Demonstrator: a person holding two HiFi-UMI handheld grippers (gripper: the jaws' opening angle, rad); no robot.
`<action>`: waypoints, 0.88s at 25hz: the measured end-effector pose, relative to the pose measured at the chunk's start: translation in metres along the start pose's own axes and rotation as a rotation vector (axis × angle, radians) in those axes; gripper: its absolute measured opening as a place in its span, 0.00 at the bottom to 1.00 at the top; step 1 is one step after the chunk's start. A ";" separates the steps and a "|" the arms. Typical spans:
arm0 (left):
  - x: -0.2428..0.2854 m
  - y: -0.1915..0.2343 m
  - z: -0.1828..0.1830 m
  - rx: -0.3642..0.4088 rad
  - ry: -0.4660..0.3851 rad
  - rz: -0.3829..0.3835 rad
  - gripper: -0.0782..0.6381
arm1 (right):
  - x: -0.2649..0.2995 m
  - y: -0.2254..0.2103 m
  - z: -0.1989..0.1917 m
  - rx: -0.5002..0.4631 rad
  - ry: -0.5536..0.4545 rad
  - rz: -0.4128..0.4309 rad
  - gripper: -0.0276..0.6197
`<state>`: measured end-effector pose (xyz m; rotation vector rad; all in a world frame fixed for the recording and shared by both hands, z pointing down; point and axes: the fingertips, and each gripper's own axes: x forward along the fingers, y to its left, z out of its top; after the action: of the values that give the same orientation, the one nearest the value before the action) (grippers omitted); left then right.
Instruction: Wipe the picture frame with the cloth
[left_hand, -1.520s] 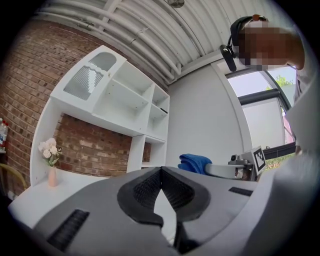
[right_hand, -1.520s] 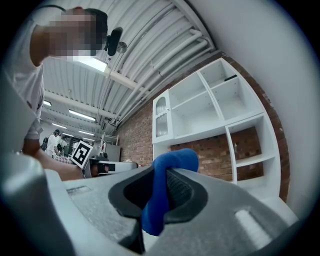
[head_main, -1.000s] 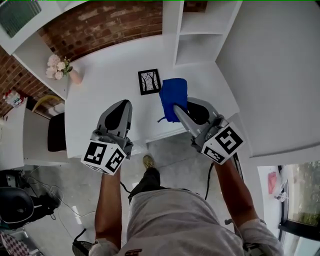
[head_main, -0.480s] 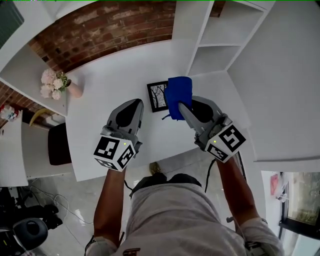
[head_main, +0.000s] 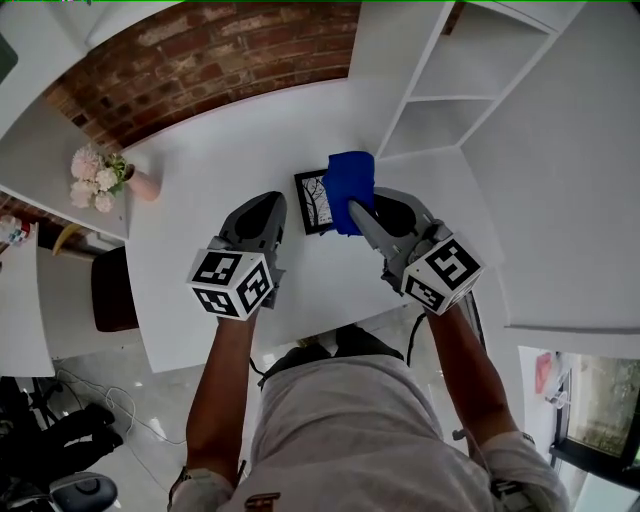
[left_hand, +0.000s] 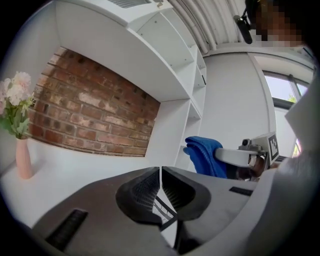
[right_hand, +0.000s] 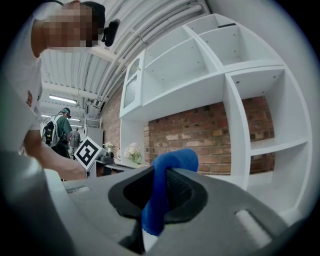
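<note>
**Picture frame partly covered by the blue cloth, between the 2 grippers**

The picture frame (head_main: 311, 203) lies flat on the white table (head_main: 205, 160), in front of the white shelf unit (head_main: 430, 110). Its black border and a tree drawing show on its left part. In the head view its right part is covered by the blue cloth (head_main: 350, 188). Whether the cloth touches the frame cannot be told.

The right gripper (head_main: 356, 210) is clenched on the cloth. In the right gripper view (right_hand: 157, 197) the fabric (right_hand: 167, 172) is pinched between the 2 jaws and folds over their top. The jaw tips sit at the frame's right side.

The left gripper (head_main: 270, 203) has its jaws pressed together on nothing, with only a thin slit between them in its own view (left_hand: 160, 175). Its tip is just beside the frame's left edge.

A pink vase of flowers (head_main: 100, 180) stands well apart at the table's far left corner.
</note>
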<state>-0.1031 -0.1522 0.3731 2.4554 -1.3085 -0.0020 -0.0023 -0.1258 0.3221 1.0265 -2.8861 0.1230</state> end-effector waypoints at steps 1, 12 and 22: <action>0.004 0.002 -0.003 -0.012 0.013 0.005 0.13 | 0.004 -0.003 -0.004 0.008 0.007 0.007 0.12; 0.051 0.037 -0.066 -0.131 0.262 0.088 0.28 | 0.056 -0.040 -0.052 0.079 0.131 0.068 0.12; 0.079 0.063 -0.120 -0.170 0.497 0.151 0.33 | 0.086 -0.060 -0.113 0.161 0.305 0.068 0.12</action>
<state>-0.0889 -0.2102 0.5182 2.0301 -1.2034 0.4822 -0.0258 -0.2149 0.4456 0.8455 -2.6652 0.4792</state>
